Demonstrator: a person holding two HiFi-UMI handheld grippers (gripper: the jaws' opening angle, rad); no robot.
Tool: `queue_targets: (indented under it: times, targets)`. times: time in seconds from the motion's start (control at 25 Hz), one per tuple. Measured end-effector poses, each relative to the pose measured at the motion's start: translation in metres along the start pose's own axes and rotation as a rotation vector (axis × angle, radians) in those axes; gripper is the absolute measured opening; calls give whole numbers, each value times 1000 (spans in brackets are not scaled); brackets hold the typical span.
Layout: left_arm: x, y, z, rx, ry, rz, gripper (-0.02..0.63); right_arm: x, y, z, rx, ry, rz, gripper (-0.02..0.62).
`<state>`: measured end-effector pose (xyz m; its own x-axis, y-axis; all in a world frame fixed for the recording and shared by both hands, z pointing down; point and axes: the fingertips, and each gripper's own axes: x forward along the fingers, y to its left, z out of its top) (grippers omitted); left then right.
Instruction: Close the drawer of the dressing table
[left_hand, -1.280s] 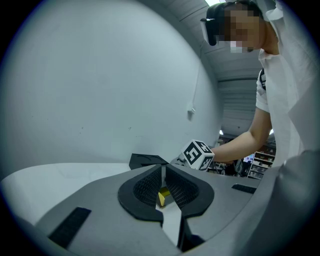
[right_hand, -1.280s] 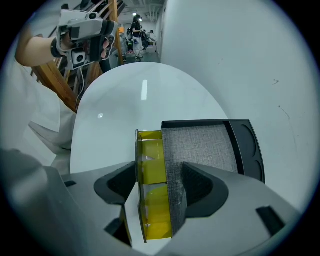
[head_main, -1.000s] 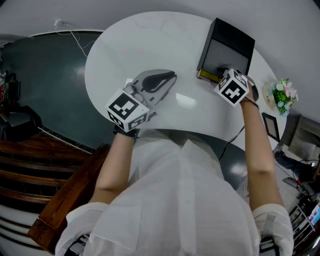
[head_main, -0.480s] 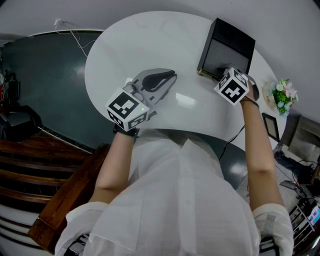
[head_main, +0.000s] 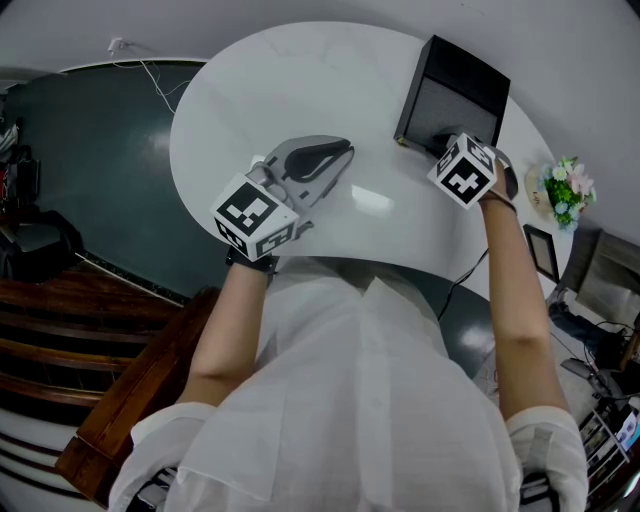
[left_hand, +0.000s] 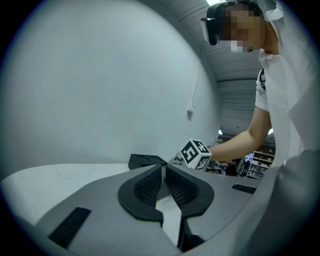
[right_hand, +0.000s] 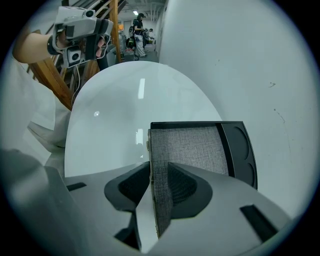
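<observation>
A black box stands at the far right of the white round table. Its grey-lined drawer faces me. My right gripper points steeply down at the drawer's front, its marker cube on top. In the right gripper view the drawer's front wall stands between the jaws of the right gripper. They have just been closing and both pads now touch it. My left gripper hovers over the table's middle, the left gripper shut with nothing in it.
A small pot of flowers and a picture frame stand beyond the table's right edge. A cable trails off the far left. Dark floor and wooden steps lie to the left.
The right gripper's marker cube has shifted very slightly toward the box, and less of the brass edge at the drawer's front shows. The left gripper has stayed where it was.
</observation>
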<state>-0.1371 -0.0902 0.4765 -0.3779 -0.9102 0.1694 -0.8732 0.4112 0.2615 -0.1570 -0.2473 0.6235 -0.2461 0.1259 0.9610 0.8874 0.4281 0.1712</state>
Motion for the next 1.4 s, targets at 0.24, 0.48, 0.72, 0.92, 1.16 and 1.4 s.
queue_targets:
  times: [0.24, 0.48, 0.72, 0.92, 1.16, 1.4]
  targets:
    - [0, -2, 0, 3, 1, 0, 35, 0, 0, -1, 22, -4, 8, 115]
    - [-3, -4, 2, 10, 4, 6, 35, 0, -1, 0, 46, -22, 14, 121]
    - [-7, -6, 4, 18, 10, 18, 35, -2, -2, -1, 105, -52, 0, 123]
    - [-12, -10, 7, 28, 11, 26, 35, -16, -9, -9, 204, -98, -60, 118]
    - [-12, -15, 17, 46, -5, 24, 35, -61, -25, -19, 578, -411, -90, 109]
    - [-6, -22, 30, 66, -25, 25, 35, -108, -31, -61, 946, -713, -151, 98]
